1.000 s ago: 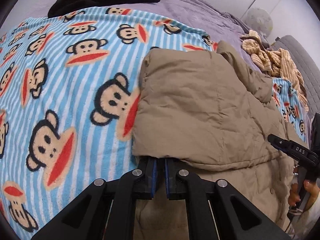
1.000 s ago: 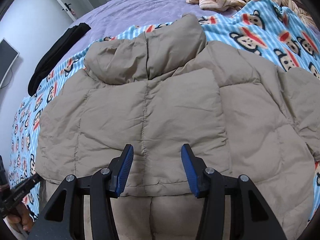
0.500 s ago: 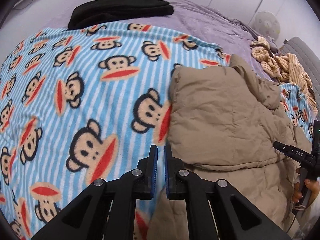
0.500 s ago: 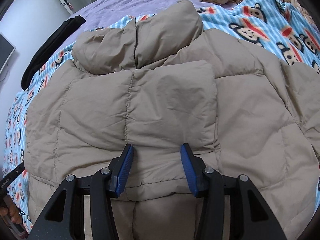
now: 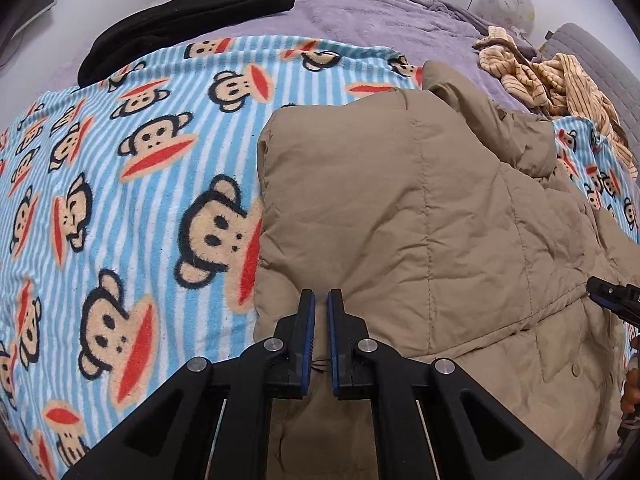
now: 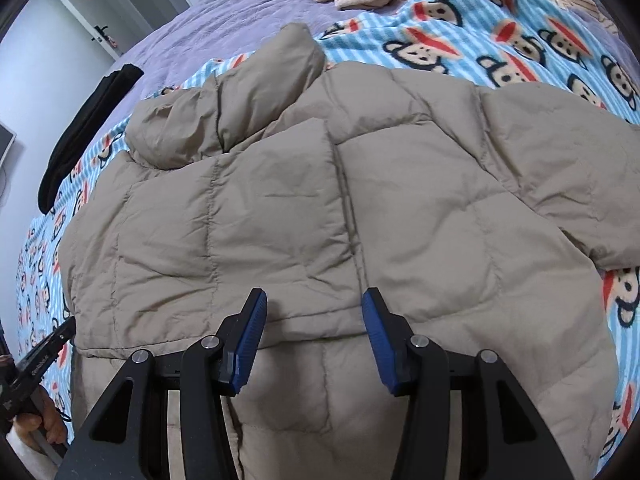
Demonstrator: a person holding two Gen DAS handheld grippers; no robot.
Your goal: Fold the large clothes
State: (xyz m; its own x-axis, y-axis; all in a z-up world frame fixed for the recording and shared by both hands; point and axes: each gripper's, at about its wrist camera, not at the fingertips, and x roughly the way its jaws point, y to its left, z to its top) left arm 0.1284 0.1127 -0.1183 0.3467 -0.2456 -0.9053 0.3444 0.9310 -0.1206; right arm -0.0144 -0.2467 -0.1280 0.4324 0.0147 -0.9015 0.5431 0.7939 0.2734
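A tan puffer jacket (image 5: 420, 216) lies on a blue striped monkey blanket (image 5: 120, 184), its left side folded over the body. It fills the right wrist view (image 6: 304, 216), with its hood at the far end. My left gripper (image 5: 321, 300) is shut with nothing between the jaws, just over the near left corner of the folded jacket. My right gripper (image 6: 313, 308) is open and empty, hovering over the near edge of the folded layer. Its tip shows at the right edge of the left wrist view (image 5: 612, 296).
A folded black garment (image 5: 188, 16) lies at the far left on the purple bedspread (image 5: 360, 12). A heap of tan striped clothes (image 5: 548, 76) sits at the far right. A grey headboard (image 5: 600, 60) and white wardrobe doors stand behind.
My left gripper swung left over the blanket, then came back to the jacket's left corner, still shut. My right gripper moved forward a little over the jacket, still open.
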